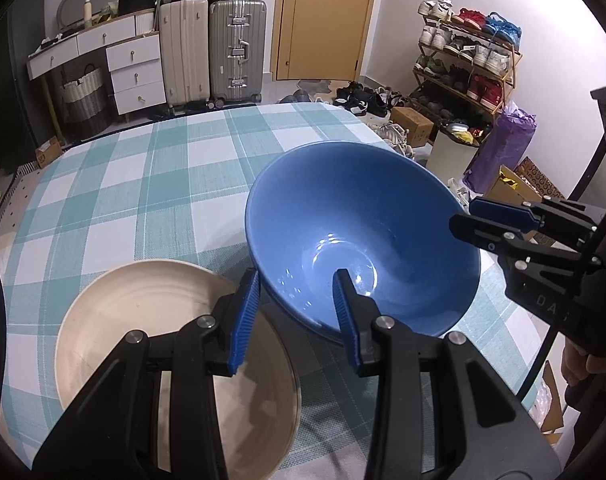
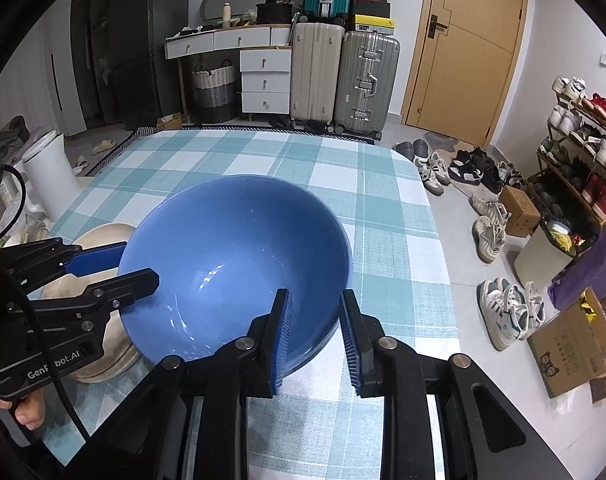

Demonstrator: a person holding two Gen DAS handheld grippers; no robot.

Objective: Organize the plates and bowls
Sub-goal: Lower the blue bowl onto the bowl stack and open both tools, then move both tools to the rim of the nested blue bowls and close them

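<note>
A large blue bowl (image 1: 363, 220) (image 2: 231, 240) stands on the checked tablecloth (image 1: 143, 184), and a second blue rim shows just under it. My left gripper (image 1: 297, 276) (image 2: 141, 262) is shut on the bowl's rim, one finger outside the wall and one inside. My right gripper (image 2: 315, 296) (image 1: 463, 214) straddles the opposite rim. Its inner pad stands off the wall, so it is open. A cream plate (image 1: 143, 320) (image 2: 115, 344) lies beside the bowl, under my left gripper, and the bowl overlaps its edge.
The table's far half is bare checked cloth (image 2: 263, 152). Its right edge drops to a floor strewn with shoes (image 2: 491, 232) and cardboard boxes (image 2: 571, 348). Suitcases (image 2: 363, 84), white drawers (image 2: 265, 80) and a shoe rack (image 1: 463, 64) stand behind. A white bin (image 2: 47, 172) is at the left.
</note>
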